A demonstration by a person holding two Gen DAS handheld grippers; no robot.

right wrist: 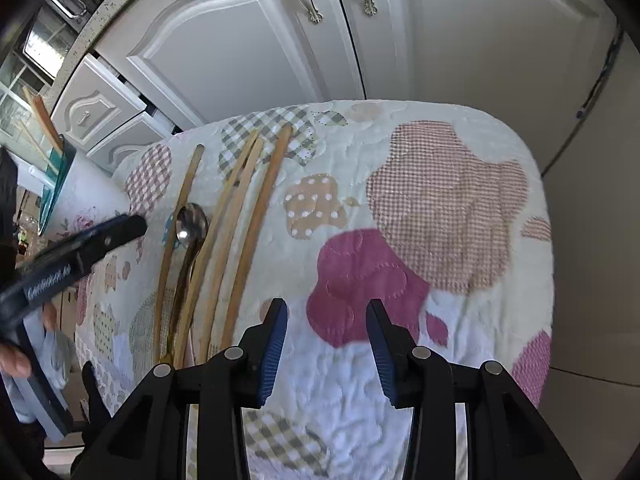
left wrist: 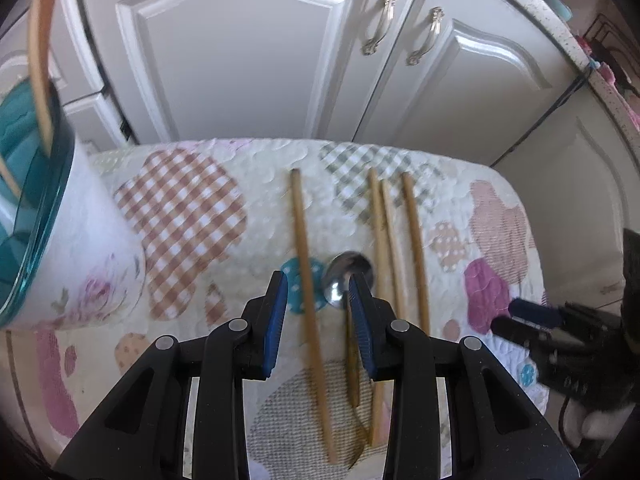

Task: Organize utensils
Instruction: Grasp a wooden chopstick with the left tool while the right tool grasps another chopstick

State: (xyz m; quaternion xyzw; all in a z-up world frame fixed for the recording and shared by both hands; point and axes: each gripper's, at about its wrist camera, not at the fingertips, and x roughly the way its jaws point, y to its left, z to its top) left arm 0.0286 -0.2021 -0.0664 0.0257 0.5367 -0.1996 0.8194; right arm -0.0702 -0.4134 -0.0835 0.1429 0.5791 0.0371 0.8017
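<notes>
Sorting partly done, I judge: some chopsticks (left wrist: 40,60) already stand in cup (left wrist: 80,240) at quilt's (right wrist: 460,140) left edge. Four sticks (left wrist: 306,280) and spoon (left wrist: 346,276) lie on quilt, unsorted. My left gripper (left wrist: 318,312) hovers released; lone stick and spoon lie below its gap, neither gripped. My right gripper (right wrist: 326,344) released, empty, over bare quilt just right of sticks.
</notes>
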